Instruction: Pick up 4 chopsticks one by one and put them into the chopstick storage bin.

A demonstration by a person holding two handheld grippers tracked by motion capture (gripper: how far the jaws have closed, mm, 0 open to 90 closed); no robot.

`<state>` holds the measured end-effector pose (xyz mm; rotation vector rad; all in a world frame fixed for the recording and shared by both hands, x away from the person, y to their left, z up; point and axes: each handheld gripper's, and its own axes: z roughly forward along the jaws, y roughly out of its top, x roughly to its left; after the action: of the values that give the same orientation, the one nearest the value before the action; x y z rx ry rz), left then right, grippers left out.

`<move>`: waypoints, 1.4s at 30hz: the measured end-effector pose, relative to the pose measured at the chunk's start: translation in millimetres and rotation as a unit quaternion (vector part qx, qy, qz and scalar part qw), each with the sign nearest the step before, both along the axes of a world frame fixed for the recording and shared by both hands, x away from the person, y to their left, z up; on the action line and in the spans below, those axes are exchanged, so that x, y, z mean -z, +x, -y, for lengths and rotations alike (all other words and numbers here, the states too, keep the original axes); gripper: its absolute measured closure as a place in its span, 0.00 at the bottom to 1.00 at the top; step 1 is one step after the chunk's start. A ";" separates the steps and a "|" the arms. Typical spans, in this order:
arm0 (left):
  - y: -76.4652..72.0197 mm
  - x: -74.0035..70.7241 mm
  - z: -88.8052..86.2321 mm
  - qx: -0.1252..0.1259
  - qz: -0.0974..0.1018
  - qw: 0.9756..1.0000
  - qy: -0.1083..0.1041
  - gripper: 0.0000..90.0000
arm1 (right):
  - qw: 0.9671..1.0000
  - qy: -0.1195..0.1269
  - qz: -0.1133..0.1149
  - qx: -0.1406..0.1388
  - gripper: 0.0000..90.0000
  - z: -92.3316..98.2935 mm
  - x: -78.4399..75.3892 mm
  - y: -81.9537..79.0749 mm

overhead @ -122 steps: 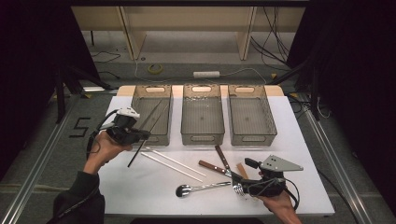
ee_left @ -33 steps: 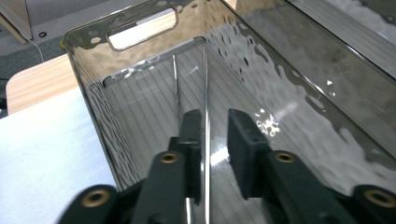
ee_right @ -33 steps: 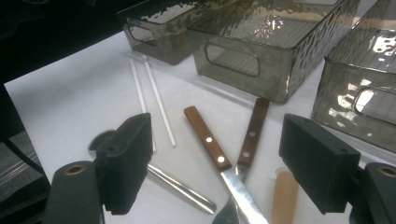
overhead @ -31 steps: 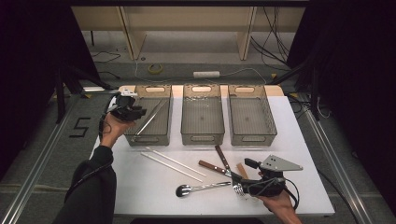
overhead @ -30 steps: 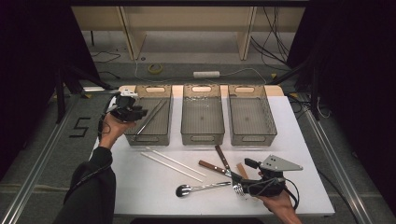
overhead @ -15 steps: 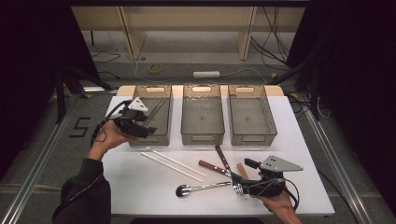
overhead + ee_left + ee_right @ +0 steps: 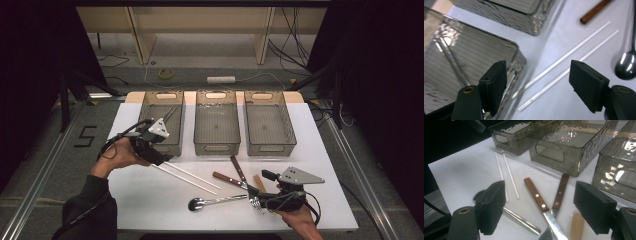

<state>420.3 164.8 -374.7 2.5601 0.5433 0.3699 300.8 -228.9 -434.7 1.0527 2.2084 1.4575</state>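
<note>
Since half a second ago, we see the left gripper (image 7: 161, 159) drop back from the left bin (image 7: 176, 143) toward the white chopsticks (image 7: 190, 177). Jaws wide apart, empty. Chopsticks lie just ahead on the table, long axis running diagonally toward the spoon (image 7: 216, 202); left hand nearer.

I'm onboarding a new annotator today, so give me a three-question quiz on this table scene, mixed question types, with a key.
1. True or false: the left gripper is open.
2. How many clear bins stand in the row at the back of the table?
3. Which item lies nearest the right gripper? A) white chopsticks B) metal spoon C) left bin

Key
1. True: in the left gripper view its jaws stand wide apart, with nothing between them.
2. Three: the left bin, middle bin and right bin.
3. B.
</note>
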 end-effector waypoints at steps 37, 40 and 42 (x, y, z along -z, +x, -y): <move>-12.0 55.9 40.7 0.135 -0.055 0.976 0.163 0.48 | 1.000 0.000 0.001 -0.003 0.30 -0.4 -0.7 -0.8; -11.2 59.0 42.0 0.137 -0.060 0.974 0.170 0.50 | 1.000 0.000 0.002 -0.004 0.30 -0.4 -0.7 -1.0; -11.5 62.0 42.9 0.136 -0.062 0.973 0.175 0.51 | 1.000 -0.001 0.001 -0.004 0.30 -0.8 -0.7 -1.0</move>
<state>408.8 122.0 -436.7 2.9636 0.1716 0.2240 299.8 -228.2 -434.0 1.0424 2.2150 1.4580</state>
